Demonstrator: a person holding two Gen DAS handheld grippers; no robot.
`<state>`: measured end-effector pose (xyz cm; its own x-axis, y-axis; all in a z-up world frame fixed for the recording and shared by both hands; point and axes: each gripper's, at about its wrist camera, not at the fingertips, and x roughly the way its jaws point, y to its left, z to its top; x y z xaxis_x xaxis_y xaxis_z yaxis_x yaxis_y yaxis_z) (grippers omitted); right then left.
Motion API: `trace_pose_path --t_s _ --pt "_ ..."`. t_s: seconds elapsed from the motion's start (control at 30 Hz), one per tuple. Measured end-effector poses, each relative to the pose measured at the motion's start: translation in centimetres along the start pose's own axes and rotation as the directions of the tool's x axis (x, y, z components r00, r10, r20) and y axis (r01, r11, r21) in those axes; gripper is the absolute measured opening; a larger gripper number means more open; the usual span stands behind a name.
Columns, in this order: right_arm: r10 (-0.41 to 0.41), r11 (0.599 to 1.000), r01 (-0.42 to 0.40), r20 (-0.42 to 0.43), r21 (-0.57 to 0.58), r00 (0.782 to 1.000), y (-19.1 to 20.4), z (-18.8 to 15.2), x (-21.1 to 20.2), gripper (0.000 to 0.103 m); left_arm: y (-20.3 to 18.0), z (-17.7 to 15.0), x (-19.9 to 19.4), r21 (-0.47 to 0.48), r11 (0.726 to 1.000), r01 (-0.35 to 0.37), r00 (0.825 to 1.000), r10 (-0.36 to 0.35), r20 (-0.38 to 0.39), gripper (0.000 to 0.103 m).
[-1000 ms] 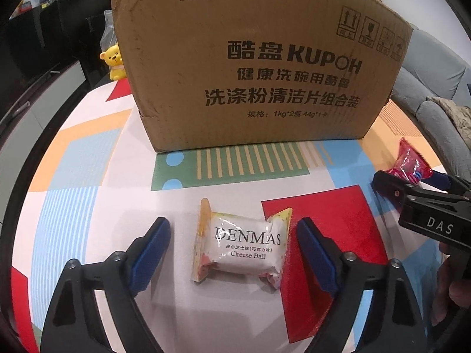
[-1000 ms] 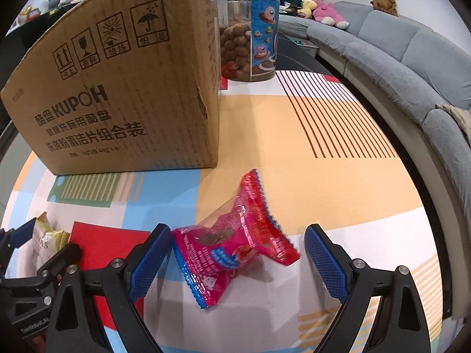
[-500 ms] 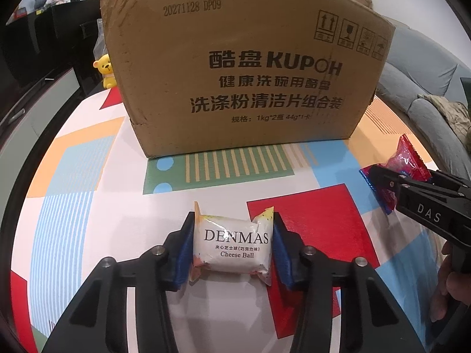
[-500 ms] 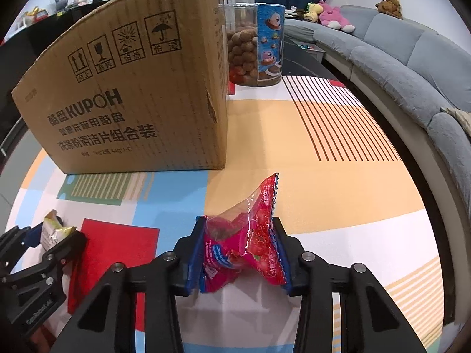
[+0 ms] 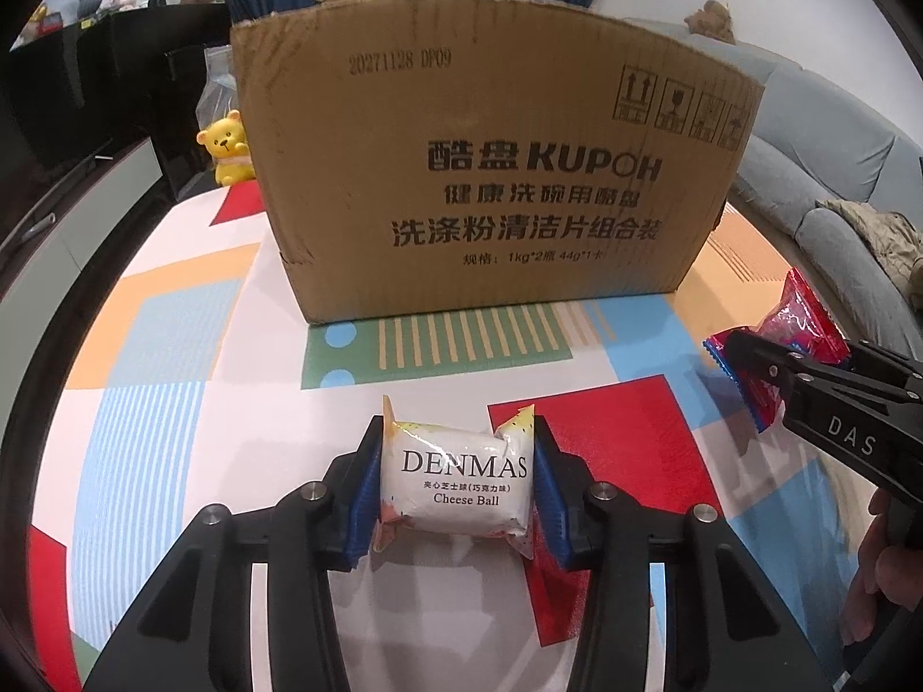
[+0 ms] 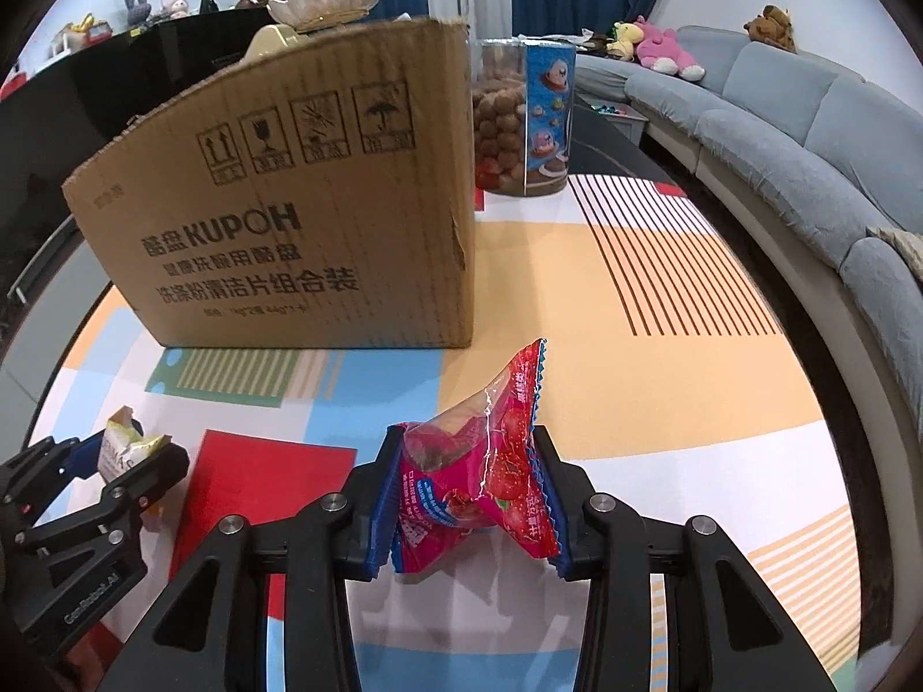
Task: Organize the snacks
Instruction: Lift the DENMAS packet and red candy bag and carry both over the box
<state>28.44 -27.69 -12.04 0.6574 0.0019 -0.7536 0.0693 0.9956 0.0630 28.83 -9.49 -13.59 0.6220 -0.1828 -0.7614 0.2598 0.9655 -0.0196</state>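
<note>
A white Cheese Ball packet [image 5: 456,484], printed DENMAS with yellow-and-pink crimped ends, lies label-up and level, pinched at both ends just above the patterned tabletop [image 5: 173,380]. Toward three o'clock from it, a glossy red strawberry-print packet [image 6: 479,473] with blue serrated seams is squeezed at its middle, one end pointing up. The open brown KUPOH carton [image 5: 490,173] stands upright at twelve o'clock.

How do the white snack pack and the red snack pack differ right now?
The white pack is opaque, printed DENMAS Cheese Ball; the red pack is partly clear, with strawberry print. The white pack sits level and plump in the left hand-held gripper; the red pack is twisted, one crimped end sticking up, in the right hand-held gripper. Both are clamped between blue pads, before the box.
</note>
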Motion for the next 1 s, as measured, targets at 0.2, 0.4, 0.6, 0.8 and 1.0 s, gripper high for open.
trace_pose_path --t_s 0.2,0.4,0.6,0.8,1.0 --pt "0.004 1.000 -0.004 0.022 -0.004 1.000 0.5 0.1 -1.6 0.042 0.2 0.2 -1.6 -0.005 1.000 -0.001 1.000 0.001 0.025 0.046" --pt "0.009 1.000 -0.008 0.046 -0.010 0.999 0.9 0.6 -3.0 0.042 0.5 0.7 -3.2 -0.010 1.000 -0.004 0.999 0.004 0.052 0.046" --pt "0.014 1.000 -0.014 0.072 -0.013 0.997 1.3 1.0 -4.8 0.042 0.7 1.0 -5.0 -0.015 1.000 -0.005 0.996 0.007 0.086 0.046" --pt "0.019 1.000 -0.017 0.103 -0.021 0.994 1.8 1.4 -6.8 0.042 0.8 1.5 -7.0 -0.020 1.000 -0.007 0.992 0.010 0.122 0.046" --pt "0.023 0.999 -0.019 0.136 -0.029 0.990 2.2 1.7 -8.7 0.042 1.1 2.2 -9.1 -0.023 1.000 -0.012 0.987 0.016 0.160 0.046"
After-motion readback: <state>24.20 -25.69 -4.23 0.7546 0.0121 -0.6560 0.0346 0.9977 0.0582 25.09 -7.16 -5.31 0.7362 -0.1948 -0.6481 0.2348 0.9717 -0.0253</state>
